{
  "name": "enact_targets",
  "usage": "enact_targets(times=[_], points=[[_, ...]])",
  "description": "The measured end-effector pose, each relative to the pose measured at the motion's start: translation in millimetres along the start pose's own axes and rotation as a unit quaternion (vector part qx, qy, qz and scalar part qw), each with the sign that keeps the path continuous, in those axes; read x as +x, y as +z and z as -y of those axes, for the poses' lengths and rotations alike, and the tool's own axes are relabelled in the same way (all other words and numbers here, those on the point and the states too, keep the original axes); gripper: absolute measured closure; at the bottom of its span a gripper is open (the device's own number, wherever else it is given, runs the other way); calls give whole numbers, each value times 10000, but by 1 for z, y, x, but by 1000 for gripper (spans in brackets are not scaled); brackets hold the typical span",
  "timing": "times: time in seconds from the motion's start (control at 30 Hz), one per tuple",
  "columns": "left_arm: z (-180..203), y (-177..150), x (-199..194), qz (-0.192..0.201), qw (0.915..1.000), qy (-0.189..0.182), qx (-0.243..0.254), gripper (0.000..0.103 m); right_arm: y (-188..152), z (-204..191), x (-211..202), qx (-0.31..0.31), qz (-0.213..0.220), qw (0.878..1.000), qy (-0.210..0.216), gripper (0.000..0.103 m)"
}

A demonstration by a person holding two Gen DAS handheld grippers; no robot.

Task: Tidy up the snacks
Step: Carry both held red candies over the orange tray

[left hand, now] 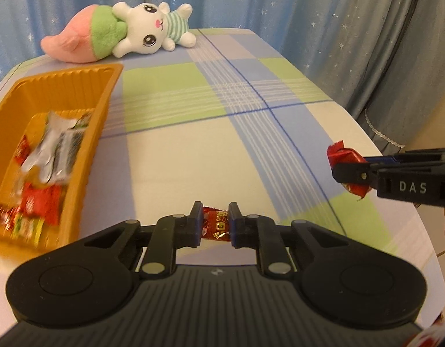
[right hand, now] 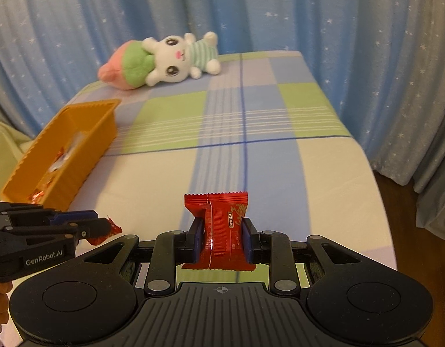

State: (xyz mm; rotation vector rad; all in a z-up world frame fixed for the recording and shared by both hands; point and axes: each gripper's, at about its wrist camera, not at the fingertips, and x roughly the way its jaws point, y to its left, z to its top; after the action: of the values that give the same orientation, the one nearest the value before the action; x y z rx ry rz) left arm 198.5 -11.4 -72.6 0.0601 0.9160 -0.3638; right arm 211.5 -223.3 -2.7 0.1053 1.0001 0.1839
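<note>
Left gripper [left hand: 215,225] clamped narrow on a small red candy [left hand: 216,227]; right gripper [right hand: 223,235] pinching a larger red snack packet [right hand: 221,231]. Both held clear above the table [left hand: 193,156], probably for carrying to the orange tray [left hand: 103,115] near its left edge, already holding wrapped snacks. Plush rabbit [left hand: 147,29] lying at the far edge.

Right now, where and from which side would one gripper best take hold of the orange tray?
Probably the orange tray is best gripped on its long right wall, coming down from above on the open tablecloth side. That ribbed wall is thin, upright and bare at the rim, so two fingers can straddle it; the plush toy lies beyond the far end. Both grippers hold red snacks now.
</note>
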Motion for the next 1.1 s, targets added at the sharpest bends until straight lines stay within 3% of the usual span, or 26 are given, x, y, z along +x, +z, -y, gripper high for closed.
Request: enact_targets(times=[0.5, 1.1], points=[[-48, -34, -72, 184, 9992, 76, -349, 87, -19, -76, -13, -388, -228, 9969, 651, 75], [-152, -24, -138, 811, 9933, 501, -656, 87, -2, -196, -3, -763, -92, 9885, 1305, 75]])
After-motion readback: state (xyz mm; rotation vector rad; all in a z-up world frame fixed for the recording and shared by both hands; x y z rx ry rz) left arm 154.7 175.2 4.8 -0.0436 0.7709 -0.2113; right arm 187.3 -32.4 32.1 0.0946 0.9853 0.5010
